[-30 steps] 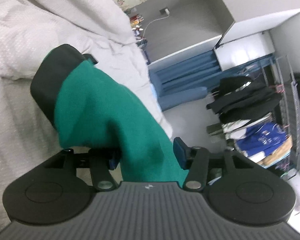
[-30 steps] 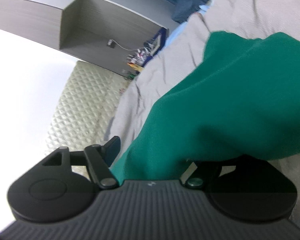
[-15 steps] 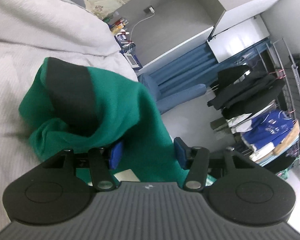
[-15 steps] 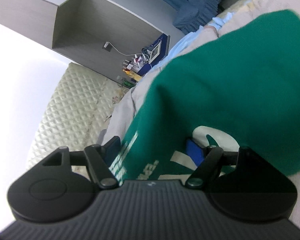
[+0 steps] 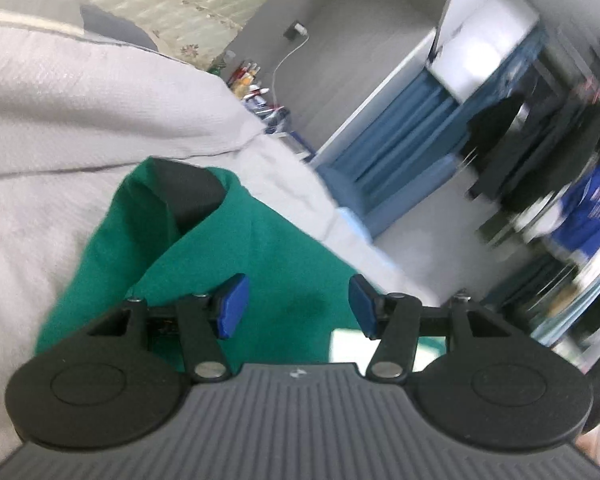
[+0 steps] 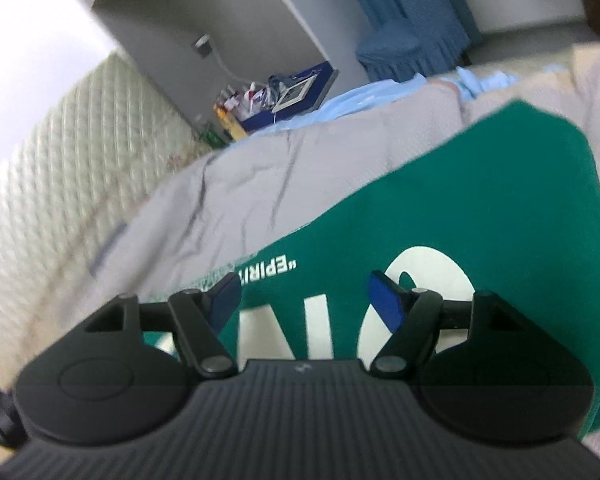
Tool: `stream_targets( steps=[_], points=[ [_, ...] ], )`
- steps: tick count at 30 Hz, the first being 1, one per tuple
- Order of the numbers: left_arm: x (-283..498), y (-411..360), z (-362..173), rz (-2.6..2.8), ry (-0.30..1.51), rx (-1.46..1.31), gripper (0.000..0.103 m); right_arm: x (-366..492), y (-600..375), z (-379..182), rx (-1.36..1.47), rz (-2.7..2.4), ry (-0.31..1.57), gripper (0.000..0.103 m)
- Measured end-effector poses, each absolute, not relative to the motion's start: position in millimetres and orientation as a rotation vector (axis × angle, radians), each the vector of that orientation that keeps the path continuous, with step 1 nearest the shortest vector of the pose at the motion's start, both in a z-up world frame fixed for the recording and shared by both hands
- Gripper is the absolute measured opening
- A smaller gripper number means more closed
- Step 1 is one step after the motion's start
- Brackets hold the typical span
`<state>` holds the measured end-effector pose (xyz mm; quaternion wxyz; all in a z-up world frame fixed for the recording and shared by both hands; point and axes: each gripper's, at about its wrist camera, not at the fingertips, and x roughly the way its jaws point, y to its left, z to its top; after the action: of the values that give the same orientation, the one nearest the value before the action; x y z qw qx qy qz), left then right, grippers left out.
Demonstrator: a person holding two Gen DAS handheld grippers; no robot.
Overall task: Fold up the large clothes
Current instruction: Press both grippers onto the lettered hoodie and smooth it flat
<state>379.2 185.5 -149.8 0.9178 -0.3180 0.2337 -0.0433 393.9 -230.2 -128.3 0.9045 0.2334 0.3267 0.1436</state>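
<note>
A green garment [image 5: 260,248] with a black band [image 5: 192,188] lies bunched on the pale grey bed cover [image 5: 40,220]. My left gripper [image 5: 296,292] hovers just over it, open, with its blue pads [image 5: 230,308] apart and nothing pressed between them. In the right wrist view the same green garment [image 6: 480,208] lies spread flat on the bed cover [image 6: 260,176], with white printed lettering [image 6: 432,280] facing up. My right gripper [image 6: 304,284] hangs over that print. Its jaws are closing, but the pads [image 6: 384,300] stand clear of the cloth.
A quilted headboard [image 6: 60,140] rises behind the bed, and a grey pillow [image 5: 80,92] lies at its head. A bedside stand with small items [image 6: 268,96] and blue curtains [image 5: 396,152] stand beyond. A rack of dark and blue clothes [image 5: 540,152] is off the bed's far side.
Both grippers held up green cloth a second ago. Now the garment lies on the bed and both pairs of pads are free of it. Both views have rolled and swept sideways.
</note>
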Motion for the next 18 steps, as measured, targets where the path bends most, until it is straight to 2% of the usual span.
stream_targets(
  steps=[5,14,17,18],
  points=[
    [405.6,176.8,-172.9,-0.026,0.543,-0.514,0.060,405.4,-210.7,-145.7,0.267,0.307,0.657,0.071],
    [405.8,162.2,-179.9,0.030,0.552,-0.369,0.061,404.0,-209.7,-149.2,0.212,0.315,0.635,0.071],
    [393.3,151.8,-169.6,0.047,0.541,-0.310,0.067,392.8,-211.4,-141.0,0.182,0.305,0.617,0.072],
    [388.7,148.7,-165.4,0.050,0.537,-0.293,0.073,388.6,-212.6,-137.5,0.177,0.300,0.610,0.072]
  ],
)
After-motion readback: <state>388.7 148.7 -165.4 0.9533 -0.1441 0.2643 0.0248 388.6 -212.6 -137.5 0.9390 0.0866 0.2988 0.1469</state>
